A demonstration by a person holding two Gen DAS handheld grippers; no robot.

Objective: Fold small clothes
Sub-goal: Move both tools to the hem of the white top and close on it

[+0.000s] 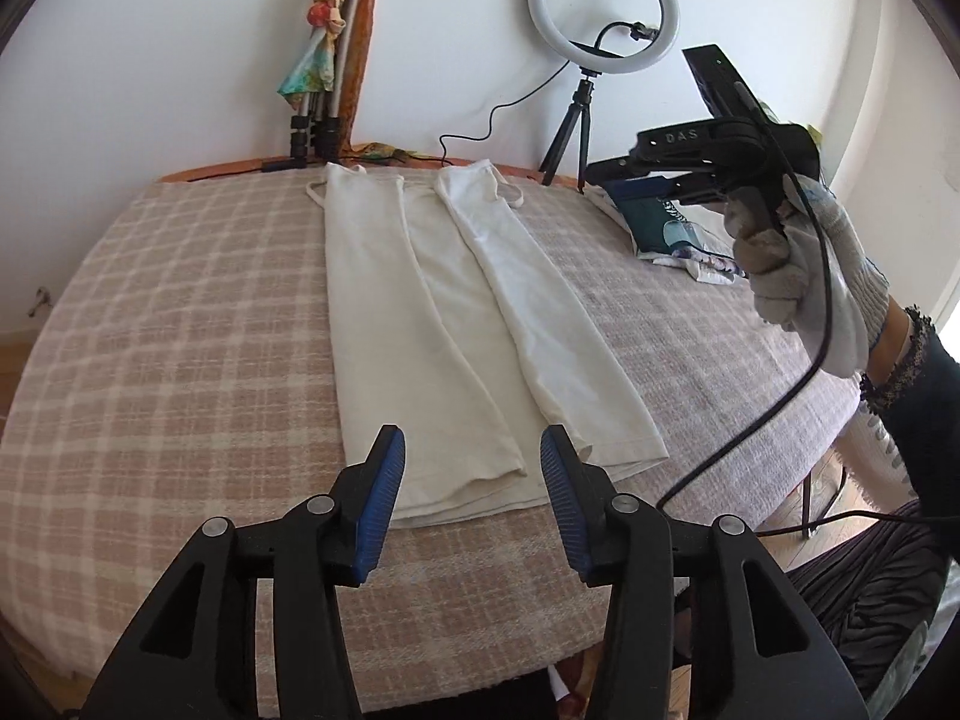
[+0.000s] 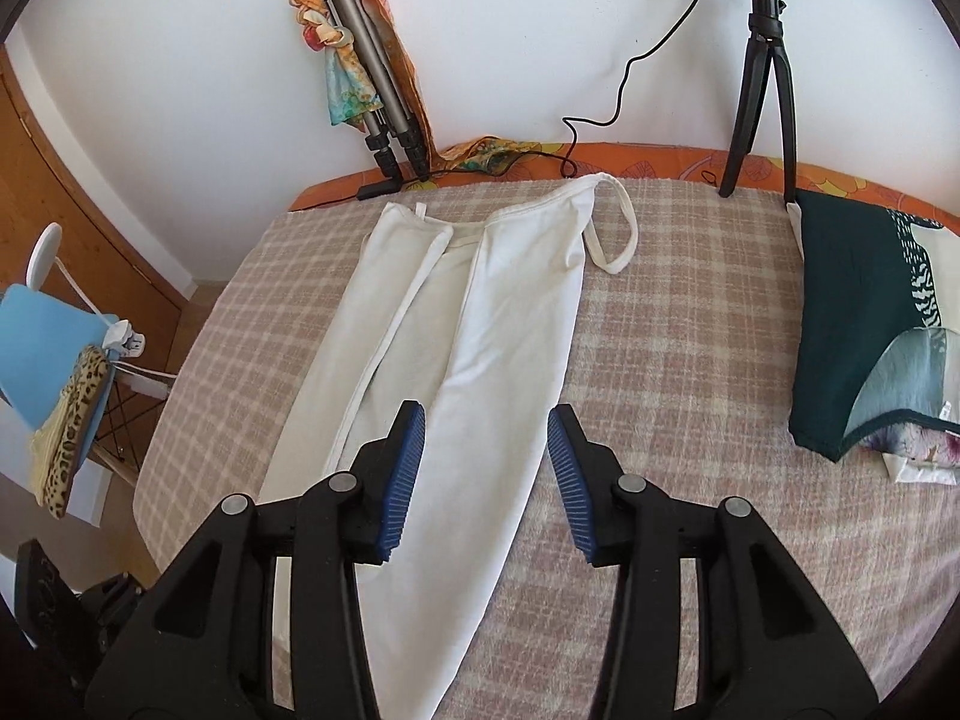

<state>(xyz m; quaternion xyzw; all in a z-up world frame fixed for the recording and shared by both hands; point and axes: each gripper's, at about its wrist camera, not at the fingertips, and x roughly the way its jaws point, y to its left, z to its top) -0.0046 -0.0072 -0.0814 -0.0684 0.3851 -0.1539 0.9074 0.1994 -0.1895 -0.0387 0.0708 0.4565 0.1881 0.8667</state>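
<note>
We hold our left gripper (image 1: 471,450) above the near hem of a white top (image 1: 420,324), its jaws apart with nothing between them. The top lies flat on the checked blanket (image 1: 180,330) that covers the table, both long sides folded in over the middle and its thin straps at the far end toward the wall. Our right gripper (image 2: 486,438) hangs over the right folded panel of the same top (image 2: 480,324), jaws also apart and clear of the cloth. In the left wrist view, our gloved right hand (image 1: 798,276) carries that gripper up at the right edge. A folded dark green garment (image 2: 852,324) rests on the blanket well to the right of the top. A ring light (image 1: 603,6) on a small tripod stands at the far edge, and a folded tripod (image 2: 372,72) draped with a scarf leans against the wall.
</note>
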